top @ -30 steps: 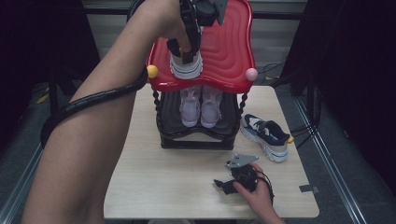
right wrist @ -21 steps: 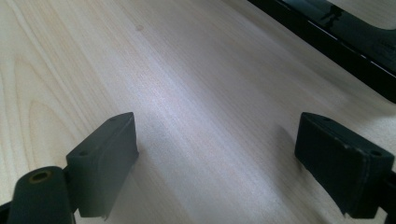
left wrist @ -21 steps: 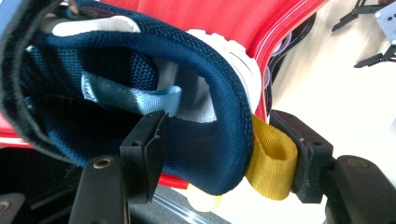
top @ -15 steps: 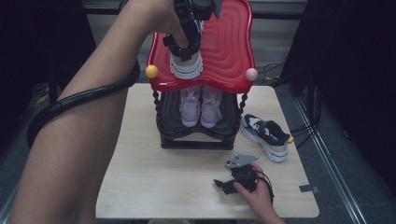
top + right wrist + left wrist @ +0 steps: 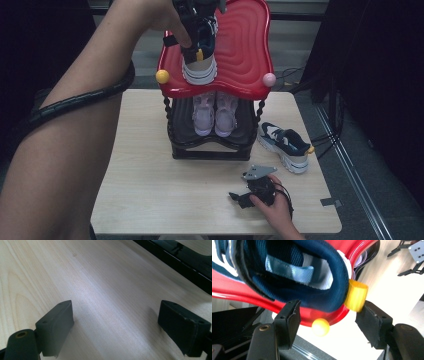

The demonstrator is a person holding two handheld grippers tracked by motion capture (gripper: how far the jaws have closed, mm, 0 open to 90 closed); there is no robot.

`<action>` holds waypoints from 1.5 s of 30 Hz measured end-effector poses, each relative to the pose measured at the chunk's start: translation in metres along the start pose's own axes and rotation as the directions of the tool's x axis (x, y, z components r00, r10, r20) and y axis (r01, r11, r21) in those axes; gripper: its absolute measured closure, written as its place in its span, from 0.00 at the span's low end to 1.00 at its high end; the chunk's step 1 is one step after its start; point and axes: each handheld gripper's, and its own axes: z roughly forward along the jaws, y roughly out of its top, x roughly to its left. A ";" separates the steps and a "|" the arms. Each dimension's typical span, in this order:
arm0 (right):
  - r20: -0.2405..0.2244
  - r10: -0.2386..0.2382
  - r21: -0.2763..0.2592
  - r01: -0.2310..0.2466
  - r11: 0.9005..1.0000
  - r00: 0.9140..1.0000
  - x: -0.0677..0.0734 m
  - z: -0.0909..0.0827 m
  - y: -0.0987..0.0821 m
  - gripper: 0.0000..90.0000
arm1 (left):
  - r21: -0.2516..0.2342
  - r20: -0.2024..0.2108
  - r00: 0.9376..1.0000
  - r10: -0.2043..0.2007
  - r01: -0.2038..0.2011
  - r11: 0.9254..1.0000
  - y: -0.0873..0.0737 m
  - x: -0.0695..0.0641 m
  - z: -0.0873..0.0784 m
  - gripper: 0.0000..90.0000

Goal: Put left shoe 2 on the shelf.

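Observation:
A navy sneaker (image 5: 199,62) with a white sole stands on the red top shelf (image 5: 240,55) of a shoe rack, heel toward me. Its yellow heel tab (image 5: 357,296) faces the camera. My left gripper (image 5: 196,31) hovers just over the heel, open: in the left gripper view (image 5: 329,320) the navy collar (image 5: 312,293) lies just beyond the two spread jaws, and the right jaw's tip is at the yellow tab. My right gripper (image 5: 242,196) rests open on the table's front right, with bare wood (image 5: 112,302) between its jaws.
A pale lilac pair of shoes (image 5: 215,112) sits on the black lower shelf. A second navy sneaker (image 5: 282,145) lies on the table right of the rack. A yellow ball (image 5: 162,76) and a pink ball (image 5: 269,79) cap the shelf's front corners. A cable trails along my left forearm.
My left gripper has lifted a little off the navy sneaker's heel, and more of the shoe shows on the red shelf. The right hand has kept still.

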 end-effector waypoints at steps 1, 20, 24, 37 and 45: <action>0.000 -0.002 -0.001 0.002 1.000 1.000 0.000 0.000 0.000 0.14 | 0.000 -0.001 1.000 -0.006 0.006 1.000 -0.002 0.000 0.000 0.40; -0.002 -0.004 -0.001 0.004 1.000 1.000 0.000 0.000 0.000 0.14 | -0.004 0.011 0.998 -0.059 0.059 0.998 -0.035 0.005 0.001 0.39; -0.002 -0.004 -0.001 0.004 1.000 1.000 0.000 0.000 0.000 0.14 | -0.005 0.021 0.997 -0.078 0.078 0.997 -0.044 0.006 0.003 0.39; -0.002 -0.005 -0.001 0.005 1.000 1.000 0.000 0.000 0.000 0.14 | -0.009 0.052 0.992 -0.115 0.116 0.993 -0.074 0.007 0.012 0.38; -0.002 -0.004 -0.002 0.004 1.000 1.000 0.000 0.000 0.000 0.14 | -0.012 0.069 0.985 -0.159 0.160 0.987 -0.095 0.009 0.023 0.37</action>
